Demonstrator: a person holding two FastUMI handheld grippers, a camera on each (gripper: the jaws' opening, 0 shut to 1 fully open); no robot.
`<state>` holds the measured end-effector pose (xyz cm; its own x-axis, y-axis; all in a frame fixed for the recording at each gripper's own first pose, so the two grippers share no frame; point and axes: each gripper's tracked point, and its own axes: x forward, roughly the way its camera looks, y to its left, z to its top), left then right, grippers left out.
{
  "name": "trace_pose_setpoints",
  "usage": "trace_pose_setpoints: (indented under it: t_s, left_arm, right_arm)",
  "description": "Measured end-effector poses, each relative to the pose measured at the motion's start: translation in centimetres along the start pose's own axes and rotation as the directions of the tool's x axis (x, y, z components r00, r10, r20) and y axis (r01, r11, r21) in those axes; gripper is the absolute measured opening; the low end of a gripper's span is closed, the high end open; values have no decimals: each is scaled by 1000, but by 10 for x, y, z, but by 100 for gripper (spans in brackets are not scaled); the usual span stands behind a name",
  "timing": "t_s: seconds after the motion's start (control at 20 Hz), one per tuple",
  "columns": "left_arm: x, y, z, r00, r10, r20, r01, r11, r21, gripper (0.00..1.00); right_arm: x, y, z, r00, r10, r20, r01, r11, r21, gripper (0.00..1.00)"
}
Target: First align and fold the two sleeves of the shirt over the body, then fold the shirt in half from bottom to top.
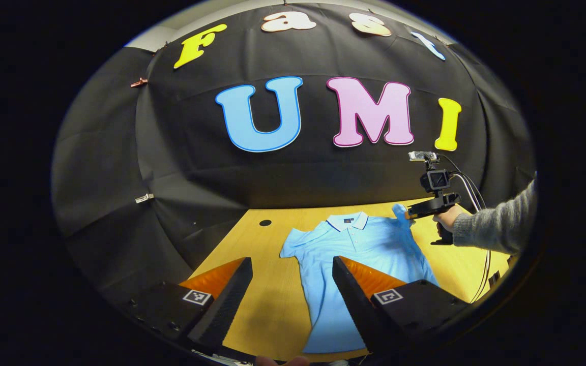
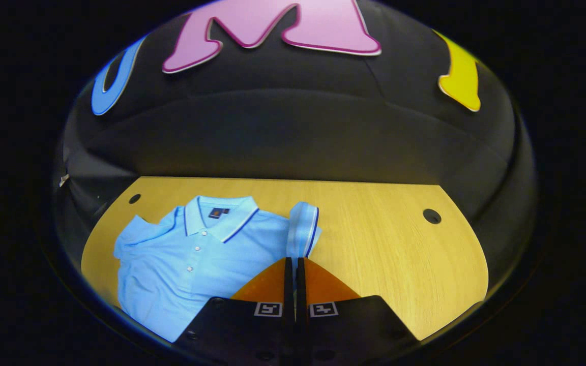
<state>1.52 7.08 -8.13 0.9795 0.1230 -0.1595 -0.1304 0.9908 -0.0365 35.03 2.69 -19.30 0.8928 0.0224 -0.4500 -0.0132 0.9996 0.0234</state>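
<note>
A light blue polo shirt [image 1: 359, 254] lies face up on the wooden table [image 1: 272, 284], collar toward the wall. My left gripper [image 1: 293, 267] hovers open above the shirt's lower left side, nothing between its fingers. In the right gripper view the shirt [image 2: 191, 254] spreads to the left, and my right gripper [image 2: 294, 262] is shut on the right sleeve [image 2: 303, 229], whose striped cuff stands up just past the fingertips. The left gripper view shows that right gripper [image 1: 412, 213] at the shirt's right shoulder with the sleeve [image 1: 401, 213] lifted. The other sleeve [image 1: 295, 244] lies flat.
A hand and a grey knitted sleeve [image 1: 496, 226] hold the right gripper, with cables hanging down to the table's right edge. Round cable holes [image 2: 431, 216] [image 1: 265, 222] sit in the tabletop. Bare wood stretches right of the shirt [image 2: 400, 254]. The black cloth wall closes the back.
</note>
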Motion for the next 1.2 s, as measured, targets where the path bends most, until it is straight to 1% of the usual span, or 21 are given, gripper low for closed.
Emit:
trace_pose_setpoints:
  t_s: [0.1,0.2,0.35,0.4,0.55,0.65,0.85,1.1,1.15,1.2]
  left_arm:
    - [-4,7,-2,1000,8,1,-8,1000,-7,100]
    - [-10,15,-7,1000,18,-1,-18,1000,-12,100]
    - [-16,23,-14,999,34,-9,-34,999,-28,99]
    - [-17,26,-17,999,40,-13,-41,999,-32,100]
    - [-22,31,-24,998,54,-27,-56,998,-41,100]
    - [-24,34,-28,997,62,-34,-64,997,-43,100]
    - [-25,37,-33,996,75,-43,-77,996,-50,100]
    - [-22,39,-32,995,85,-46,-87,995,-50,100]
    - [-21,39,-33,995,86,-43,-88,995,-50,100]
    - [-21,39,-32,995,87,-41,-89,995,-49,100]
  right_arm:
    - [-6,31,4,999,50,9,-49,998,-40,5]
    - [-9,61,-2,996,89,-5,-89,992,-94,5]
    - [-13,102,-25,988,144,-52,-152,968,-199,5]
    - [-13,113,-35,985,159,-74,-172,958,-230,5]
    - [-3,137,-66,973,184,-140,-216,940,-264,5]
    - [6,145,-85,966,187,-178,-231,934,-273,5]
    - [14,151,-103,956,184,-230,-245,930,-274,5]
    - [16,152,-104,958,182,-220,-240,930,-277,5]
    - [13,151,-104,959,182,-219,-239,932,-273,6]
    - [15,151,-105,959,181,-219,-238,934,-268,9]
